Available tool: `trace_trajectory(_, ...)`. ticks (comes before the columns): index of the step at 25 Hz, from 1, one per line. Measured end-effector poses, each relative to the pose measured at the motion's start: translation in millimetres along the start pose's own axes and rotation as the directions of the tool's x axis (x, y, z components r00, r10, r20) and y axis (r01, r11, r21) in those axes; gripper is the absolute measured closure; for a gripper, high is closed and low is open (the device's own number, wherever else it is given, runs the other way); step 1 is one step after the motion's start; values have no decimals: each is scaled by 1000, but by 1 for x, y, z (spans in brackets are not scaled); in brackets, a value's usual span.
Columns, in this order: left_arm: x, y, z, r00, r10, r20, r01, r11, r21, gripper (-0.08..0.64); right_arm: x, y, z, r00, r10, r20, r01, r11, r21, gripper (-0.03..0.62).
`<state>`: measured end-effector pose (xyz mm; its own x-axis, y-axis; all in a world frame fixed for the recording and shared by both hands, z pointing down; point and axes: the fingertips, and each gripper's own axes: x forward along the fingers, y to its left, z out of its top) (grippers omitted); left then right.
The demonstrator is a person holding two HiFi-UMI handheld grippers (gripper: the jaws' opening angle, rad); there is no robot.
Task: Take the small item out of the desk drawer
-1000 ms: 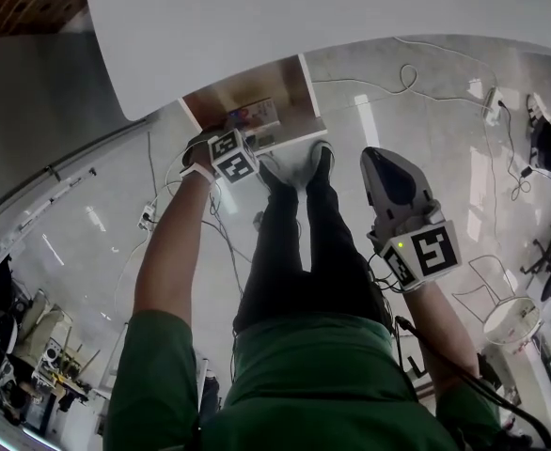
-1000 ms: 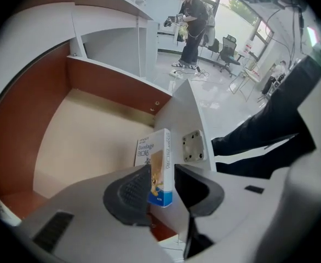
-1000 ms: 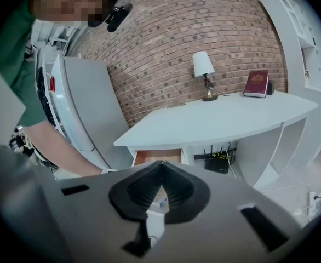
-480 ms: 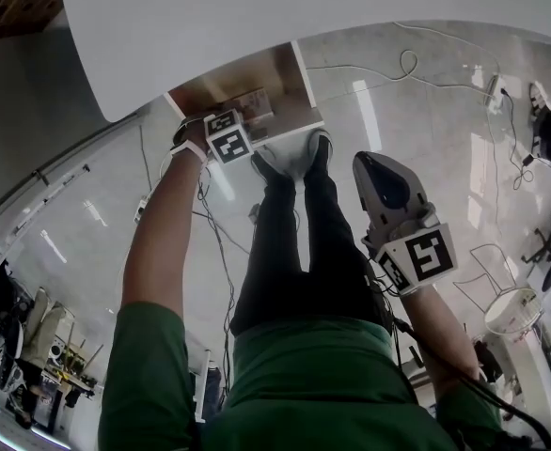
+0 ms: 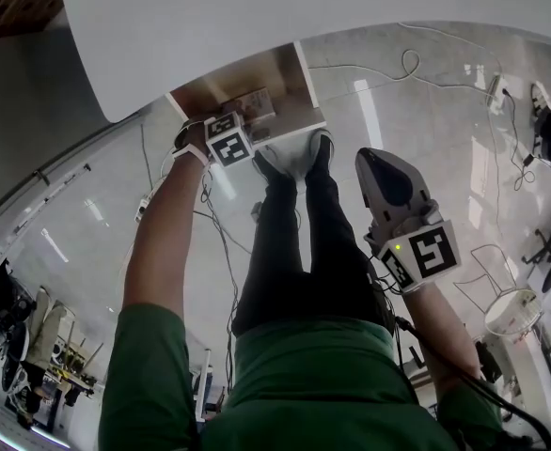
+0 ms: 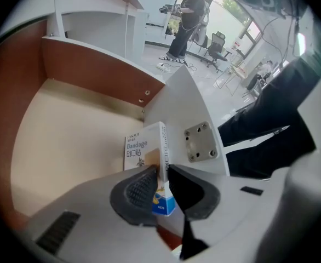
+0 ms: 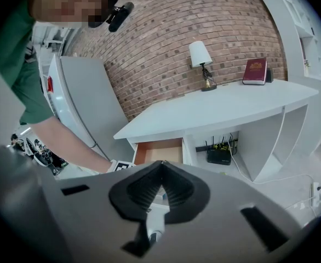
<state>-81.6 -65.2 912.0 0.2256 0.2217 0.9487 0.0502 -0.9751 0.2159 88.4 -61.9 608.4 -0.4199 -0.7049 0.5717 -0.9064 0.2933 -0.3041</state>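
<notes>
Left hand-held gripper (image 6: 160, 175) nips the small white-and-blue cardboard bandage box (image 6: 144, 149)

Pointing steeply down, the left hand-held gripper has just been closing its jaws. The bandage box stands between the ribbed pads, which appear to pinch its two broad faces near a lower corner. It should be light, with thin walls that dent easily and a smooth printed skin. A moderate squeeze across the flat faces, deeper in than the corner, would likely hold best. The box stands upright in the open wooden drawer (image 6: 67, 125), just beside its white front panel (image 6: 188, 108). Farther off, the right hand-held gripper (image 7: 160, 166) hangs idle, jaws pressed together on nothing, facing the white counter (image 7: 221, 111).
</notes>
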Motion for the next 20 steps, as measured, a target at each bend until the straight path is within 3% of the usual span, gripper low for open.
trace_trajectory(20, -15, -7, 6, 992, 122, 30, -123, 992, 27, 540, -2, 8, 1, 999, 33, -6, -33, 999, 9, 589)
